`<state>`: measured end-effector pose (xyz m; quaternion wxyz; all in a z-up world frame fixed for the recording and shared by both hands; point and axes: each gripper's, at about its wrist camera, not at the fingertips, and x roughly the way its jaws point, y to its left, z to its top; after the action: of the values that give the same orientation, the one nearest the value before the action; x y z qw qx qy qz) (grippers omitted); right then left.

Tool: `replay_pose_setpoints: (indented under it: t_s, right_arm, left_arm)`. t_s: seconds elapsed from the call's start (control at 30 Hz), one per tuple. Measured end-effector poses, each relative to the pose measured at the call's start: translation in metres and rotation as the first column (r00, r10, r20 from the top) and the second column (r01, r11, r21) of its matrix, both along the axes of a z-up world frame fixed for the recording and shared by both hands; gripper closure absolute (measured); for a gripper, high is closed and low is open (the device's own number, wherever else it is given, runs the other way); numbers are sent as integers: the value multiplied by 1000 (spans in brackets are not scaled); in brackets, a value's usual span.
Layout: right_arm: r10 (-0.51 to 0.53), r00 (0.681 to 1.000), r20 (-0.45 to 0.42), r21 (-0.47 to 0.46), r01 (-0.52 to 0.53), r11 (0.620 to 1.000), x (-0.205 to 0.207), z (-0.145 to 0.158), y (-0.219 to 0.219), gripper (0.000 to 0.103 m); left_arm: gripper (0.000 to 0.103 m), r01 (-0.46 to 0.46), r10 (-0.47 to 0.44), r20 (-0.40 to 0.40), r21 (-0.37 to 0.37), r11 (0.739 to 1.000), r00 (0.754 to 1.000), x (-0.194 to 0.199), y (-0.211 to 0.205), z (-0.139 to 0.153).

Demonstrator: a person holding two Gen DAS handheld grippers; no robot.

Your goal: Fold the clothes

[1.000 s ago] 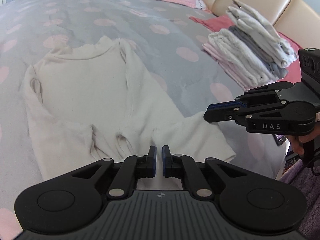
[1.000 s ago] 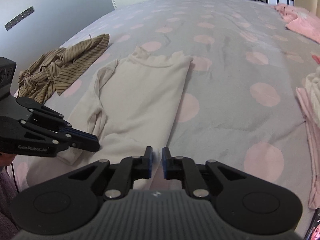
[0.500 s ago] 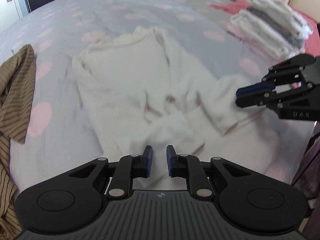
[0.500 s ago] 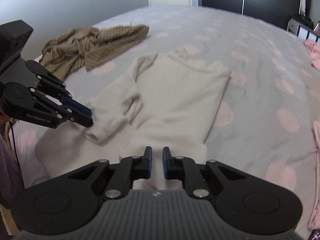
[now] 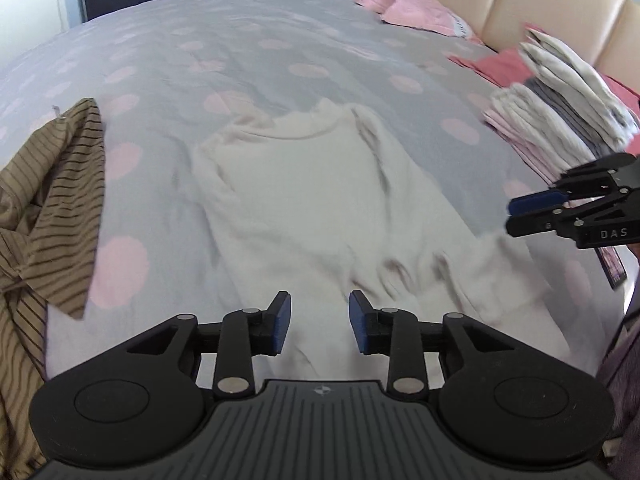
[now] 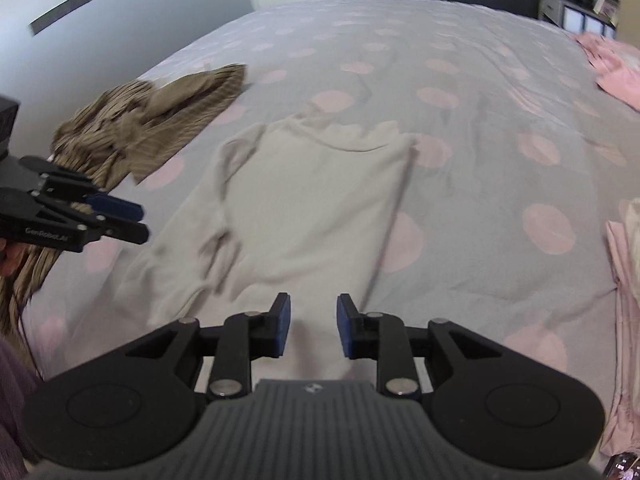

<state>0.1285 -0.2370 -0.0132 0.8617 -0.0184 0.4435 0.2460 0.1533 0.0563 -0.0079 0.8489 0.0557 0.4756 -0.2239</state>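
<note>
Now cream top (image 5: 316,200) flat, tools (image 5: 319,322) parted.

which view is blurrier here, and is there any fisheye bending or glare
Both show motion smear: in the left wrist view the cream top blurs near its hem, in the right wrist view the striped brown garment streaks. Both bow the bed into a dome. No hard glare; soft daylight brightens the folded stack.

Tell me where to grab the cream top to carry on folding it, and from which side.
Take the cream top by its near hem corners, one tool each, coming in low from the near bed edge. It lies flat, neck away, sleeves folded inward, so the hem is the free edge nearest the open left tool and right tool. This is a judgement.
</note>
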Motion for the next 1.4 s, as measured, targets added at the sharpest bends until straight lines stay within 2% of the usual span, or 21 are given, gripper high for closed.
replay_pose_setpoints:
  t_s: [0.07, 0.13, 0.33, 0.43, 0.67, 0.8, 0.9, 1.0, 1.07, 1.17, 1.23, 1.4]
  right_arm:
    - [-36, 999, -17, 8, 36, 999, 20, 0, -4, 58]
    - [-72, 997, -34, 16, 72, 997, 40, 1, -7, 57]
    - [-198, 976, -89, 66, 204, 977, 98, -10, -14, 47]
    - [-227, 968, -109, 76, 236, 969, 125, -20, -10, 47]
    - [-285, 952, -111, 86, 295, 952, 172, -42, -5, 48]
    - [-298, 946, -128, 92, 311, 946, 189, -57, -5, 52]
    - [-299, 944, -141, 92, 313, 945, 196, -67, -5, 53]
    - [-286, 950, -126, 109, 300, 948, 197, -69, -5, 57]
    - [-265, 956, -123, 140, 281, 949, 197, -68, -7, 91]
    - [-243, 965, -96, 174, 257, 951, 194, -55, -6, 91]
    - [-224, 972, -70, 188, 233, 954, 189, -43, -6, 91]
    - [-188, 982, -17, 219, 187, 958, 174, -12, -7, 91]
  left_arm:
    - [63, -26, 26, -5, -7, 1000, 1000, 19, 5, 0]
    - [58, -65, 65, 3, -27, 997, 998, 40, 11, -2]
    - [55, -167, 168, 32, -19, 986, 985, 97, 23, -24]
    - [55, -207, 208, 23, -16, 978, 978, 121, 29, -39]
    - [55, -233, 233, -11, -30, 972, 972, 158, 30, -64]
    - [55, -237, 237, 9, -40, 971, 971, 171, 29, -69]
    - [59, -253, 254, 22, -53, 966, 967, 179, 29, -72]
    - [74, -248, 251, 41, -62, 967, 967, 184, 26, -72]
    - [91, -234, 237, 44, -73, 970, 970, 185, 23, -70]
    - [97, -217, 222, 46, -85, 972, 974, 183, 20, -65]
    - [98, -208, 214, 58, -95, 973, 975, 179, 23, -56]
    - [98, -198, 217, 105, -168, 966, 970, 160, 37, -18]
